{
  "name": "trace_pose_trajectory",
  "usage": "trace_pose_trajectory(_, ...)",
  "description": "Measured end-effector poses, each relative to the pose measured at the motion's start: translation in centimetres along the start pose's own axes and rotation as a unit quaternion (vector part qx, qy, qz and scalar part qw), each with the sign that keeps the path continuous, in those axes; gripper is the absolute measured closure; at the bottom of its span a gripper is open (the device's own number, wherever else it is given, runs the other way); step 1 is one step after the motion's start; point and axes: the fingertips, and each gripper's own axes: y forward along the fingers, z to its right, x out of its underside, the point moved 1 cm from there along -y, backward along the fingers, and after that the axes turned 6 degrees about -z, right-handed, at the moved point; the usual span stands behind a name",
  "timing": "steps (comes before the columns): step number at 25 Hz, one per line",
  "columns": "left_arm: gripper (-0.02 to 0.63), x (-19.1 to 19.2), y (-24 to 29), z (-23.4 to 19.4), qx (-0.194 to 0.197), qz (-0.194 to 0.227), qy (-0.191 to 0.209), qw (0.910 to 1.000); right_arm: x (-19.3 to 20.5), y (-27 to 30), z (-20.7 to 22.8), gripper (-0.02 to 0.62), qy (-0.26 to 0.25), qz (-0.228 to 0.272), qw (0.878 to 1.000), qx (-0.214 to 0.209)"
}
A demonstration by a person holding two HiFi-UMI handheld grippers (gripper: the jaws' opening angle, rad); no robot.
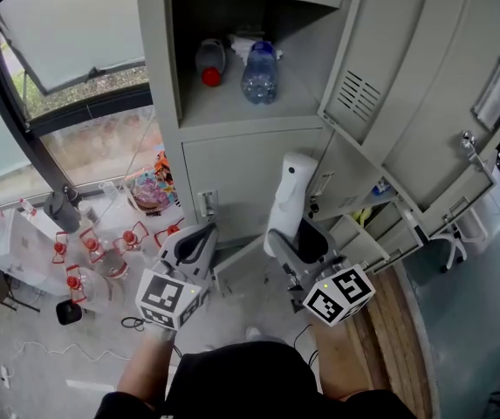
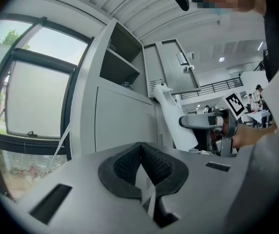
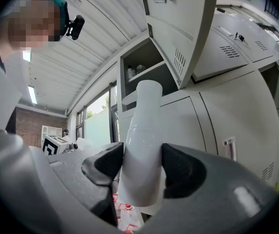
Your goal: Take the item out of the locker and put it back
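Observation:
My right gripper [image 1: 295, 236] is shut on a tall white bottle [image 1: 289, 192] and holds it upright in front of the grey locker [image 1: 232, 160], below the open compartment. In the right gripper view the black pads [image 3: 105, 164] press both sides of the white bottle [image 3: 141, 140], with the right gripper [image 3: 139, 167] pointing at the locker front. My left gripper [image 1: 199, 243] hangs to the left, shut and empty; its pads [image 2: 124, 164] meet in the left gripper [image 2: 140, 167] view. A red-capped bottle [image 1: 209, 62] and a clear blue-capped bottle [image 1: 259, 72] lie on the compartment shelf.
The compartment's door [image 1: 380, 68] stands open to the right. More open doors [image 1: 393, 212] jut out low on the right above a wooden bench [image 1: 380, 339]. Several red-capped bottles [image 1: 101, 251] and a bag stand by the window [image 1: 66, 33] at the left.

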Motion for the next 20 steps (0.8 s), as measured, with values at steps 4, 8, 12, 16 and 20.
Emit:
trace_pose_trajectory(4, 0.592, -2.4, 0.0, -1.2, -0.017, 0.022, 0.013, 0.9995, -2.2, 1.2, -0.2, 0.353, -0.008, 0.009, 1.0, -0.011)
trace_pose_trajectory(8, 0.592, -4.2, 0.0, -2.4, -0.032, 0.028, 0.025, 0.9988, -4.5, 2.6, -0.6, 0.353, -0.023, 0.014, 0.999, -0.021)
trace_pose_trajectory(12, 0.592, -5.7, 0.1, -3.2, -0.038, 0.035, 0.024, 0.9984, -7.0, 3.8, -0.9, 0.353, -0.027, 0.024, 0.999, -0.035)
trace_pose_trajectory(16, 0.592, -6.9, 0.2, -3.4, -0.038, 0.039, 0.042, 0.9976, -9.2, 4.4, -1.1, 0.353, -0.03, 0.029, 0.998, -0.037)
trace_pose_trajectory(20, 0.592, -9.2, 0.2, -4.1, -0.054, 0.054, 0.056, 0.9955, -12.1, 4.9, -1.2, 0.353, -0.041, 0.04, 0.998, -0.034)
